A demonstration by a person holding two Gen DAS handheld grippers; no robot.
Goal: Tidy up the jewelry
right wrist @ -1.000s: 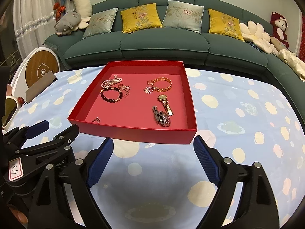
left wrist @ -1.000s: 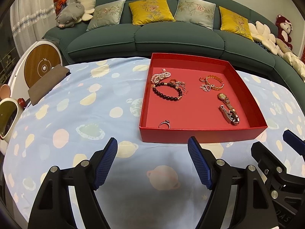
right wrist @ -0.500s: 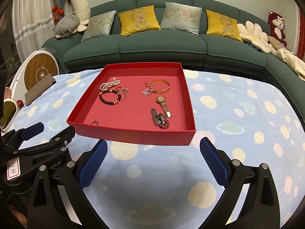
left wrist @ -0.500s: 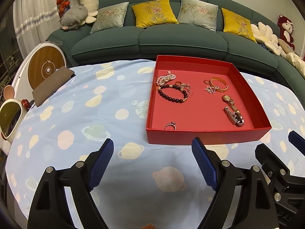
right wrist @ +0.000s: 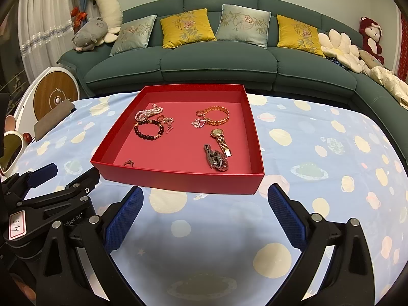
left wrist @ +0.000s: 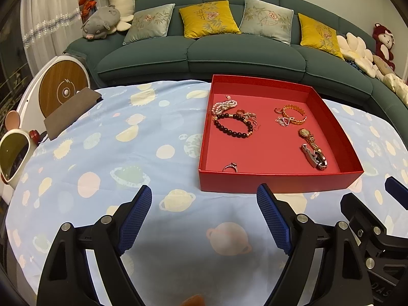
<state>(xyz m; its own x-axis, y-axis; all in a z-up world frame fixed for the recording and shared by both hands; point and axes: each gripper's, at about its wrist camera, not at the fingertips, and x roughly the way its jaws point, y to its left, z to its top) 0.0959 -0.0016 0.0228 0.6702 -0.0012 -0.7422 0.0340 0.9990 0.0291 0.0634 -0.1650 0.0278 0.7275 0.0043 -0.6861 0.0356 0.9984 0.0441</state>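
A shallow red tray (left wrist: 275,182) (right wrist: 183,182) sits on the planet-print tablecloth. In it lie a pearl bracelet (left wrist: 224,106) (right wrist: 148,112), a dark bead bracelet (left wrist: 232,126) (right wrist: 148,130), an orange bangle (left wrist: 293,114) (right wrist: 215,116), a gold watch (left wrist: 309,137) (right wrist: 220,139), a silver watch (left wrist: 315,156) (right wrist: 216,159) and a ring (left wrist: 230,167) (right wrist: 128,163). My left gripper (left wrist: 204,216) is open and empty, just short of the tray's near wall. My right gripper (right wrist: 205,218) is open and empty beside it, also short of the tray.
A green sofa (left wrist: 229,53) with cushions runs behind the table. A round white and wood device (left wrist: 61,91) and a brown pad (left wrist: 71,112) sit at the table's left edge, with a white mirror-like item (left wrist: 12,153) nearer. Bare cloth lies left and right of the tray.
Both grippers have drawn back and risen a little, so the tray looks slightly farther away. The jewelry has not moved and both grippers stay open.
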